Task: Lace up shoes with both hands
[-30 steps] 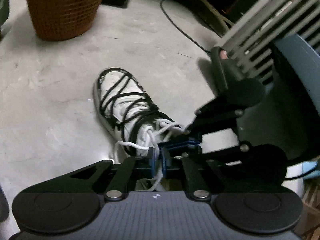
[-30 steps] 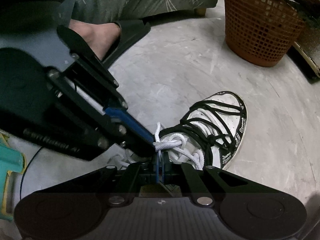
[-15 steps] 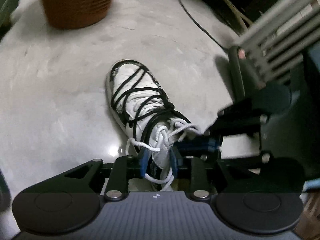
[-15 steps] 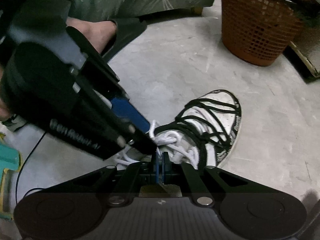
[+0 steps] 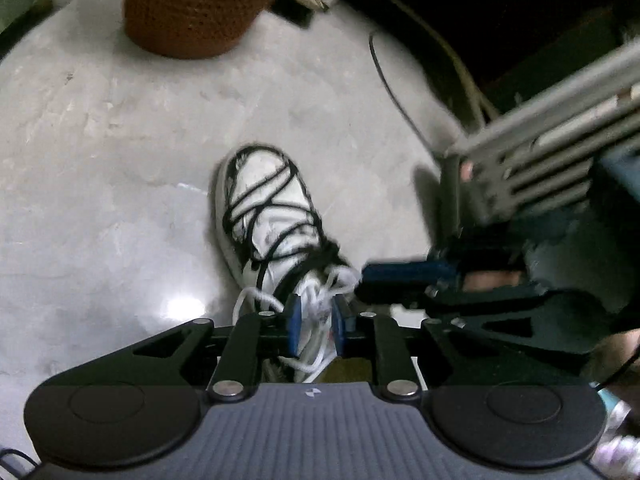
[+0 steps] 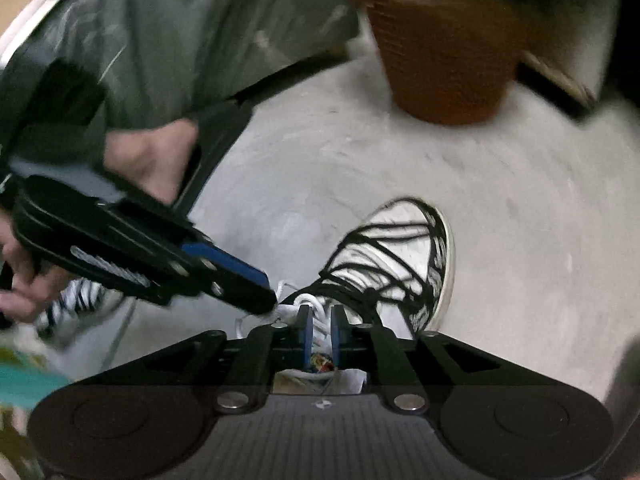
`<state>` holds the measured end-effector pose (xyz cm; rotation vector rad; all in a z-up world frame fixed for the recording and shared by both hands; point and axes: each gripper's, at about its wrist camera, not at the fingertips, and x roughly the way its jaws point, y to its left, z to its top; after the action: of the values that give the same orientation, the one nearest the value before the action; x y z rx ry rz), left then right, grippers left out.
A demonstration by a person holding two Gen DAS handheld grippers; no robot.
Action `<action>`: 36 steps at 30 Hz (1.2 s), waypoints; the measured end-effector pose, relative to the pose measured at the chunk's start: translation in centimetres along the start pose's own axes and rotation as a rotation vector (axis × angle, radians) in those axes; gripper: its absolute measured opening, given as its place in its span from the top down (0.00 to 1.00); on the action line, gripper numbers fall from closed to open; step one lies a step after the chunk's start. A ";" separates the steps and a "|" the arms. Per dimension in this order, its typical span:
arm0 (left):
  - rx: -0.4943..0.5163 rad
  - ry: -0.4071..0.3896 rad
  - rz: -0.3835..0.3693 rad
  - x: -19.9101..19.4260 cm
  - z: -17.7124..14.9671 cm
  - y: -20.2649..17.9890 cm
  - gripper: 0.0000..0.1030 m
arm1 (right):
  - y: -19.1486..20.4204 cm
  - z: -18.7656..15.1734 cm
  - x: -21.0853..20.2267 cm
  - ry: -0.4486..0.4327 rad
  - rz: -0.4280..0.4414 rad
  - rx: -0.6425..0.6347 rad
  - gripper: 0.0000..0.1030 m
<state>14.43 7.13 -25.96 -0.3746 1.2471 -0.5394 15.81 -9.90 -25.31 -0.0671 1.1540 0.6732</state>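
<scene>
Right gripper (image 6: 319, 326) opening over white lace (image 6: 320, 330), orange basket (image 6: 444, 48) behind

White shoe (image 5: 276, 216) with black cords, orange mesh basket (image 5: 192, 4), grey floor (image 5: 100, 184)

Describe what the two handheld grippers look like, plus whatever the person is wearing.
Both the left gripper and the right gripper share one design: a grey ribbed body with a small white mark, black round-ended wings with disc recesses, black linkage bars on silver rivets, and blue finger pads. White lettering on the left gripper's side is too blurred to read. The person wears grey-green trousers and a black slipper.
</scene>
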 end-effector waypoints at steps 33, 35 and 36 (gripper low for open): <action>0.178 0.011 0.397 1.0 -2.4 -2.2 0.69 | -4.8 4.5 8.5 0.005 -0.028 0.659 0.60; 0.168 0.000 0.391 0.9 -2.3 -2.4 0.67 | -4.3 3.8 7.3 -0.016 -0.011 0.669 0.60; 0.166 -0.001 0.388 0.9 -2.2 -2.5 0.67 | -4.4 3.7 7.0 -0.025 0.005 0.684 0.60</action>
<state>12.07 4.62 -25.92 0.0098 1.2252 -0.3054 22.80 -8.79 -31.03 0.5219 1.3064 0.2549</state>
